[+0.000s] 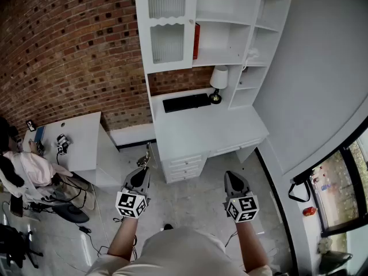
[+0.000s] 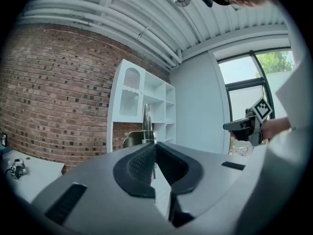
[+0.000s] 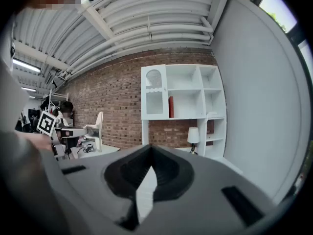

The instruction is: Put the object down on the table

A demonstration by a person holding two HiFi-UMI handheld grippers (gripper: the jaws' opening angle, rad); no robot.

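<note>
My left gripper (image 1: 144, 170) is held at waist height over the floor, shut on a slim metal utensil (image 1: 148, 156). In the left gripper view the utensil (image 2: 146, 123) sticks straight up out of the closed jaws of the left gripper (image 2: 154, 147). My right gripper (image 1: 230, 177) hangs level with it to the right. Its jaws meet at the tip with nothing between them, as the right gripper view (image 3: 149, 149) shows. A white desk (image 1: 214, 132) stands ahead of both grippers, under a white shelf unit (image 1: 230, 27). Both grippers are well short of the desk.
On the desk lie a black keyboard (image 1: 186, 102) and a small lamp (image 1: 218, 83). A second white table (image 1: 80, 135) with small items stands at the left. Beside it are a chair with clothes (image 1: 26, 174) and cables on the floor (image 1: 86, 230). A brick wall is behind, a window (image 1: 339, 183) at the right.
</note>
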